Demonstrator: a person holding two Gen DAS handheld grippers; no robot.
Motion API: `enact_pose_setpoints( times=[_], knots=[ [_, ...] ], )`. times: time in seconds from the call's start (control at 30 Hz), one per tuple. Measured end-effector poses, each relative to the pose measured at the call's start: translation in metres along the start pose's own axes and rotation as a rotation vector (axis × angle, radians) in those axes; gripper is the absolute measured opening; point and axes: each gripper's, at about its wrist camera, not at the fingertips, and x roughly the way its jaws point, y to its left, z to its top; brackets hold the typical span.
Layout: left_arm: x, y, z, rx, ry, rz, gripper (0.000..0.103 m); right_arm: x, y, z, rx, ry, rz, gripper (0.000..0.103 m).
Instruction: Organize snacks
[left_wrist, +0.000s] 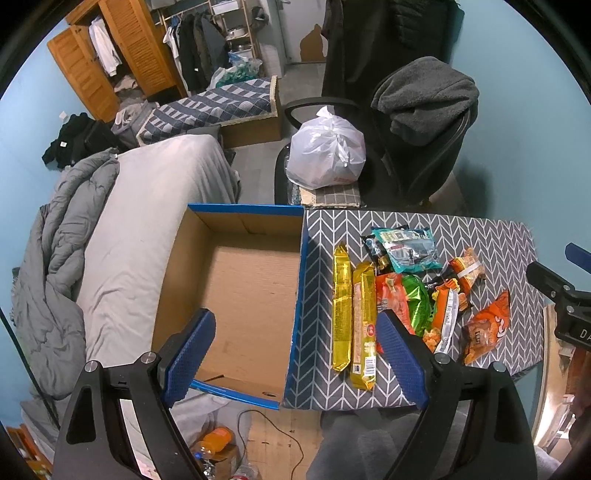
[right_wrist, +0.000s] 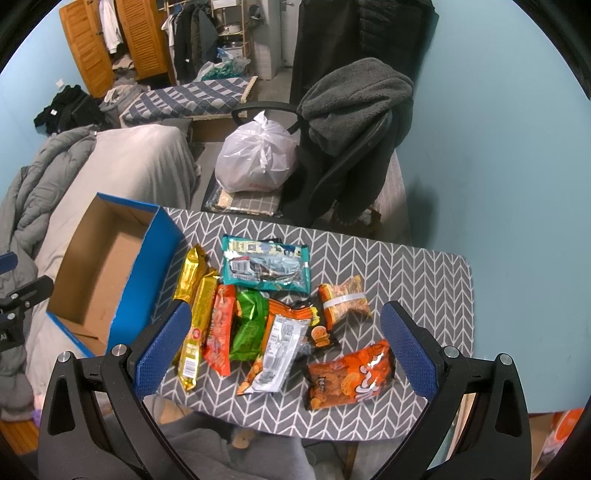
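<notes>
An empty blue cardboard box (left_wrist: 301, 258) (right_wrist: 147, 273) stands at the left edge of the chevron-cloth table (left_wrist: 491, 229) (right_wrist: 406, 266). Beside it lie two gold biscuit packs (left_wrist: 341, 306) (right_wrist: 194, 325), then a red pack (right_wrist: 219, 332), a green pack (right_wrist: 251, 321), an orange-and-white pack (right_wrist: 279, 350), a teal pack (left_wrist: 406, 247) (right_wrist: 266, 266), a small banded orange pack (right_wrist: 343, 301) and an orange chip bag (left_wrist: 487, 328) (right_wrist: 351, 376). My left gripper (left_wrist: 295, 354) is open above the box's right wall. My right gripper (right_wrist: 284, 350) is open above the snack pile, empty.
An office chair (right_wrist: 351, 155) draped with a grey fleece stands behind the table, with a tied white plastic bag (right_wrist: 255, 158) on its seat. A bed (left_wrist: 147, 221) with a grey duvet lies to the left of the box. A bottle and a cable lie on the floor (left_wrist: 221, 443).
</notes>
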Motion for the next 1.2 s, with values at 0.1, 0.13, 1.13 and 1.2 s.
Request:
enact_pose_setpoints(
  times=[0.1, 0.13, 1.13, 1.2],
  knots=[
    [0.0000, -0.0001, -0.0001, 0.000, 0.001, 0.000, 0.090, 0.0027, -0.0082, 0.0034, 0.002, 0.002, 0.001, 0.101],
    [0.0000, 0.0001, -0.0003, 0.000, -0.001, -0.001, 0.090, 0.0024, -0.0066, 0.0025, 0.001, 0.002, 0.001, 0.101],
    [0.0035, -0.0053, -0.0032, 0.001, 0.010, -0.012, 0.090, 0.0041, -0.0076, 0.0026, 0.005, 0.007, 0.007, 0.101],
    [0.0034, -0.0048, -0.0023, 0.002, 0.010, -0.012, 0.090, 0.0037, -0.0070, 0.0027, 0.003, 0.007, 0.006, 0.101]
  ],
)
